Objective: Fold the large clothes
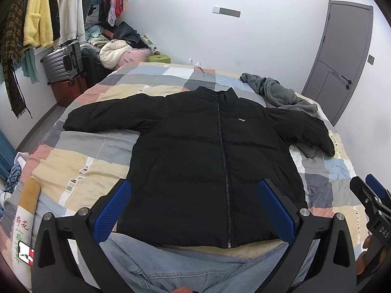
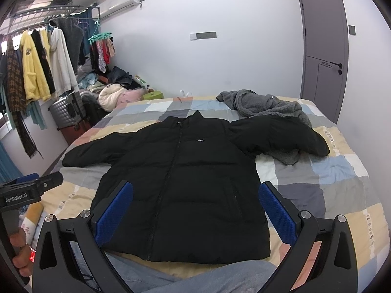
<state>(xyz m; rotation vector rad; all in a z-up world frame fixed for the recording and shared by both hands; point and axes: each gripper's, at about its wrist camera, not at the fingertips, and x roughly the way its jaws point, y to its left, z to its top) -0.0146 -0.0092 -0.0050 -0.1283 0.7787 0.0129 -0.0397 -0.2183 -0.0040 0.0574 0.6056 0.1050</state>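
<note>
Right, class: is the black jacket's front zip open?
No. The black jacket lies flat on the bed with its zip closed up to the collar.

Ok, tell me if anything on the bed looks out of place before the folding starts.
One thing: the black jacket lies flat and zipped, but its sleeve on the door side rests on top of a crumpled grey fleece instead of on the quilt. Both grippers are open and hold nothing.
</note>
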